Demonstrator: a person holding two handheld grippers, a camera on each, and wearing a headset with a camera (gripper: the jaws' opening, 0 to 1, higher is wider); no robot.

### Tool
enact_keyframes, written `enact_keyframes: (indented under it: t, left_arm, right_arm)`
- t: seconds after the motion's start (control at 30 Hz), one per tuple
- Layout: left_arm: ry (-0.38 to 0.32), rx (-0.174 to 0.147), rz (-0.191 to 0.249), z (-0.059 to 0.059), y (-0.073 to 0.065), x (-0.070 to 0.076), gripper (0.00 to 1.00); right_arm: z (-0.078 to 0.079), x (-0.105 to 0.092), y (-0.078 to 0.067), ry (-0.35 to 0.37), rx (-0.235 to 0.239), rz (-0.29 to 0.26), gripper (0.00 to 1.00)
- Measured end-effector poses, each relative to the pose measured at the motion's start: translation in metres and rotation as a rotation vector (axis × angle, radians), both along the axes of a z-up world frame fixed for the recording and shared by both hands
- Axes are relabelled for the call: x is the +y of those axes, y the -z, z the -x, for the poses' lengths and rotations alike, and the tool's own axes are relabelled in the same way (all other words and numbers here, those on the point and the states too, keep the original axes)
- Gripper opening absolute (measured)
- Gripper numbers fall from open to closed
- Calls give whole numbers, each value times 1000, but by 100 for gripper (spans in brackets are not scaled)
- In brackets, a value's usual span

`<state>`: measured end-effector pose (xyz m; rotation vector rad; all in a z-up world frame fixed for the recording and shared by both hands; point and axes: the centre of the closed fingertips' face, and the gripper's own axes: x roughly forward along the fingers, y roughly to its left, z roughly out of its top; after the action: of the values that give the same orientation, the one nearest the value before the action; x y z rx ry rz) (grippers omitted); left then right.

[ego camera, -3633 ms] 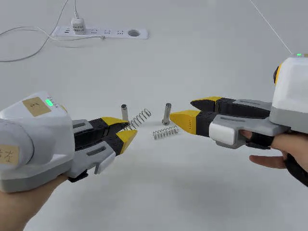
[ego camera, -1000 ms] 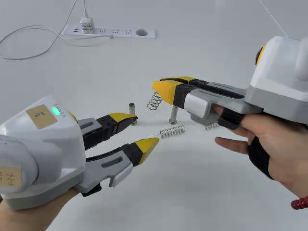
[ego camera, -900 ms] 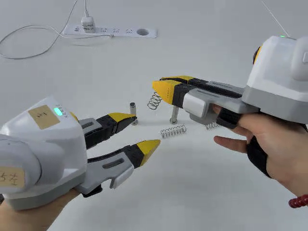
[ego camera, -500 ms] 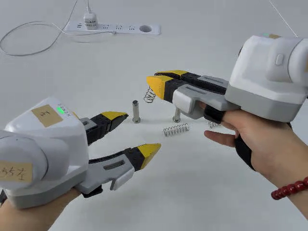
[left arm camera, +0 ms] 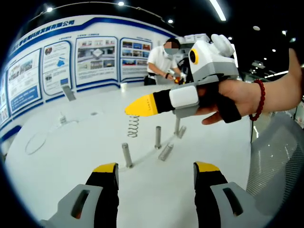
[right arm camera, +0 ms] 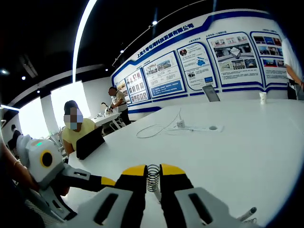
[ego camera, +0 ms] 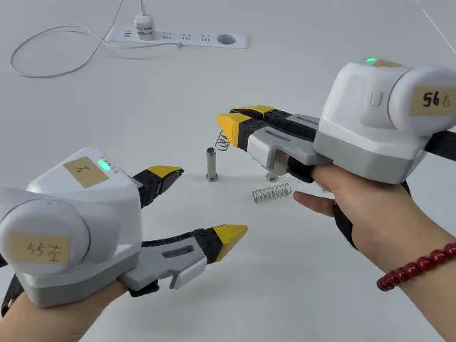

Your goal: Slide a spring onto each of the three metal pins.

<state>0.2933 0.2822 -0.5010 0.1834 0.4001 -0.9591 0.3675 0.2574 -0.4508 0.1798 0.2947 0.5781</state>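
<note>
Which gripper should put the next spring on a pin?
Probably the right. The right gripper pinches a spring near the upright pin, while the left gripper is open and empty.

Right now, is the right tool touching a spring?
Touching. The right gripper view shows the spring pinched between the jaws of the right tool.

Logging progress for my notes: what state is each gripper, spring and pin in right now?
left gripper: open, empty
right gripper: shut on held spring
held spring: clamped between the fingers, on no pin
loose spring: lying on its side
three pins: upright, bare
</note>
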Motion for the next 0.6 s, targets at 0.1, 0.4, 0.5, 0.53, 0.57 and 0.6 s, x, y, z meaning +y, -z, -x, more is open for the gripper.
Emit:
enact_keyframes:
  t: [0.1,0.4,0.5,0.53,0.57,0.6]
  left_arm:
    - [-11,-1,-7,-1,1,1,71]
    - [-17,-6,-7,-3,1,1,79]
    - [-19,0,0,-3,1,1,81]
    - [-18,0,1,-3,1,1,82]
    - [-18,1,3,-2,1,1,82]
    - [-18,0,4,-2,1,0,83]
  right_arm:
    - [-2,1,5,4,-1,15,11]
    - [-8,9,11,3,-26,51,11]
    - [-9,9,13,1,-32,63,11]
    - [-9,10,14,-1,-29,63,11]
    - [-9,11,15,-3,-27,63,11]
    - [-9,11,15,-3,-27,64,11]
